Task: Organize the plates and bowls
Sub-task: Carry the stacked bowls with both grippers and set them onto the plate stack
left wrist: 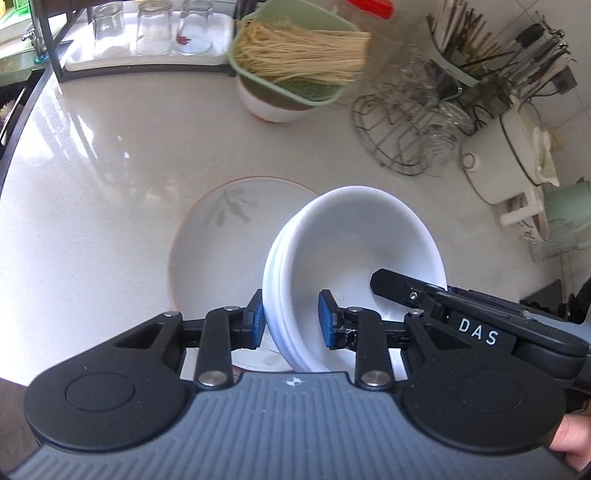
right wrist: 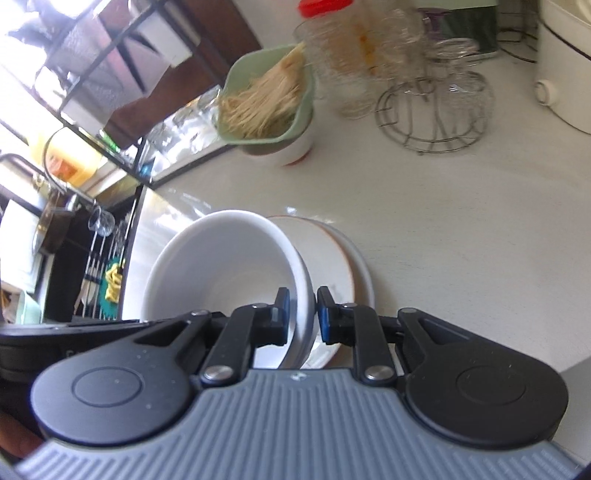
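A stack of white bowls [left wrist: 354, 258] is gripped on two sides and held tilted above a plate [left wrist: 218, 236] w/ a faint leaf print and thin brown rim. In the left wrist view the left gripper [left wrist: 291, 321] is clamped on the near-left wall of the stack, one blue pad outside, the other inside the top bowl; at least three nested rims are seen there. The right gripper [left wrist: 406, 291] is seen in that view reaching over the stack's right rim, one black finger inside the bowl.

In the right wrist view the right gripper [right wrist: 301, 314] is clenched on the bowl wall [right wrist: 229, 266], one pad inside, one outside. Beyond it the plate [right wrist: 343, 251] is seen on the white surface [right wrist: 461, 229]; whether the stack's base touches the plate can't be told.

Further back on the surface [left wrist: 110, 155]: a green strainer of dry noodles [left wrist: 295, 51] set atop a white bowl, upturned glasses [left wrist: 151, 29] on a tray at the back left, a wire rack [left wrist: 399, 129] w/ glassware, a utensil holder [left wrist: 498, 55] and a white pot [left wrist: 506, 158] at right. The far items are blurred in the right wrist view. A bit of the person's hand [left wrist: 572, 439] is visible at the lower right edge.
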`<state>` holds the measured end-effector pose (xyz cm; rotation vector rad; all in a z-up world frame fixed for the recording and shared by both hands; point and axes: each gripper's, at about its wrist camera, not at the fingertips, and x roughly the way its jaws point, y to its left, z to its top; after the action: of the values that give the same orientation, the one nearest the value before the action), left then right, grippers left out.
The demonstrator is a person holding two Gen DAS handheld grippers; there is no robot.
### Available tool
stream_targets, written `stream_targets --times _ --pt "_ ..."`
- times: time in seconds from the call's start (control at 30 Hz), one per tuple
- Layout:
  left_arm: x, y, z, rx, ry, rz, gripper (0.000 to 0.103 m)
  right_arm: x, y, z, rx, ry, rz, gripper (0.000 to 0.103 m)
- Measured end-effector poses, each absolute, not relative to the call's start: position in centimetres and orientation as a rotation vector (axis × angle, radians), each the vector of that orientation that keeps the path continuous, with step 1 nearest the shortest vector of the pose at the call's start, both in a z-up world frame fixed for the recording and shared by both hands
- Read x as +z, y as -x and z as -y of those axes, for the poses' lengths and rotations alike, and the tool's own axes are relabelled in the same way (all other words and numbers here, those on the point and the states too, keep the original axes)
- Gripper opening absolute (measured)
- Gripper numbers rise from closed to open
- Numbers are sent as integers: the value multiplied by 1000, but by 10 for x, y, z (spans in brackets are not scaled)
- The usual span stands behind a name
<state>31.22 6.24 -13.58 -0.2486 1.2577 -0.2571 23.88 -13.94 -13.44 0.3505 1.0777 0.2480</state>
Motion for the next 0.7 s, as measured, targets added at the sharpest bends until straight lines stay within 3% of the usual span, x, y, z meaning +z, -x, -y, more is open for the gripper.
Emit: stream_targets --times 0.33,0.7 --pt "-175 -323 -81 -226 291 -1304 33 -166 -256 111 218 -285 -1173 20" --pt "-183 -334 -82 -206 316 -1270 33 -173 -282 108 238 -226 -1178 20"
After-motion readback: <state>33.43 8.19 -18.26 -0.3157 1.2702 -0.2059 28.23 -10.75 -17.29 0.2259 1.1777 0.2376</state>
